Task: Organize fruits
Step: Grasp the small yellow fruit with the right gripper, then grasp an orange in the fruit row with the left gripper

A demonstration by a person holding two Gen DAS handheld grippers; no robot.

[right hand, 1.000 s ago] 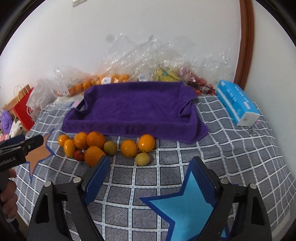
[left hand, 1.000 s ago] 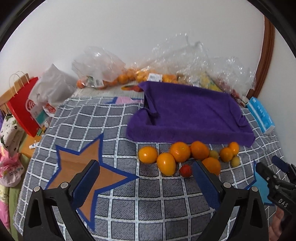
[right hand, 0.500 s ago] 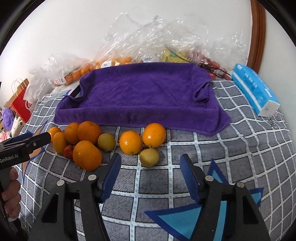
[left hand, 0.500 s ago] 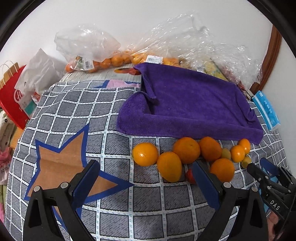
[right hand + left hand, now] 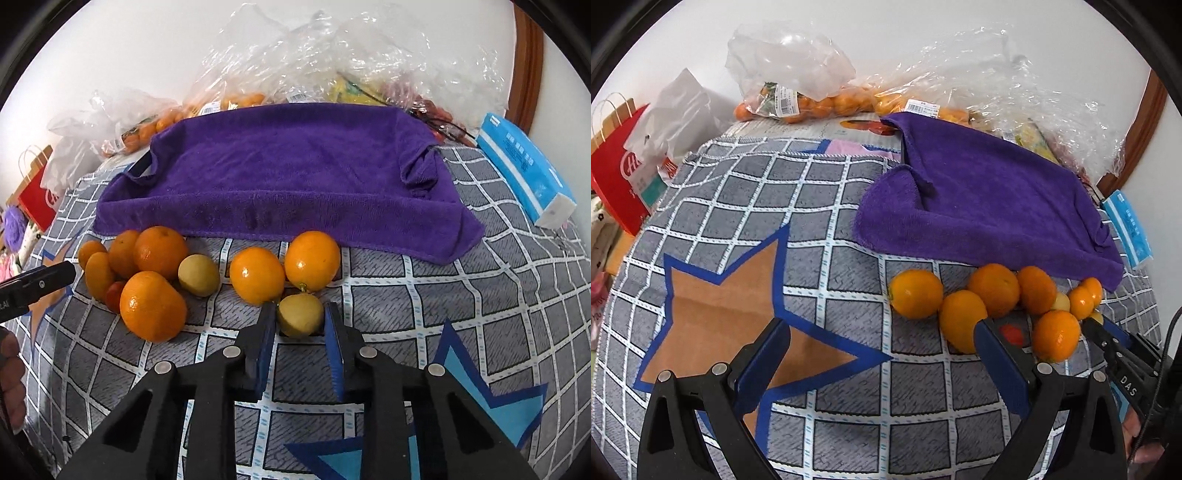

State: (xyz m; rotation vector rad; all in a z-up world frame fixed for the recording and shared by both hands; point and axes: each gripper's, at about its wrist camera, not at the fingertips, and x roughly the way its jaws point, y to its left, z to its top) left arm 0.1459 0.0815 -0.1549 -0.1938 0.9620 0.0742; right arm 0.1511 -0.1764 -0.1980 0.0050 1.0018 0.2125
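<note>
Fruit lay loose in a row on the grey checked cloth (image 5: 461,295), just in front of the purple towel (image 5: 295,173); none of it sat on the towel itself. Nearest the right gripper (image 5: 300,321) was a small yellow-green fruit (image 5: 300,318), and the gripper's blue pads had clamped onto its two sides, holding it low against the cloth. Touching it from behind were two oranges (image 5: 256,275), side by side. Farther left sat a second yellow-green fruit (image 5: 198,275), then a cluster of larger oranges (image 5: 153,306) with a small red fruit (image 5: 115,291) tucked among them.

Behind the towel, against the wall, clear plastic bags (image 5: 792,77) held more small oranges, with price labels showing; what the crumpled bags farther right contained could not be told. A blue tissue pack (image 5: 524,170) lay to the right of the towel, and a red paper bag (image 5: 618,173) stood off the cloth's left edge.

The left gripper (image 5: 882,343) hung over the cloth with its jaws spread wide and nothing between them, its right finger just in front of the orange cluster.
</note>
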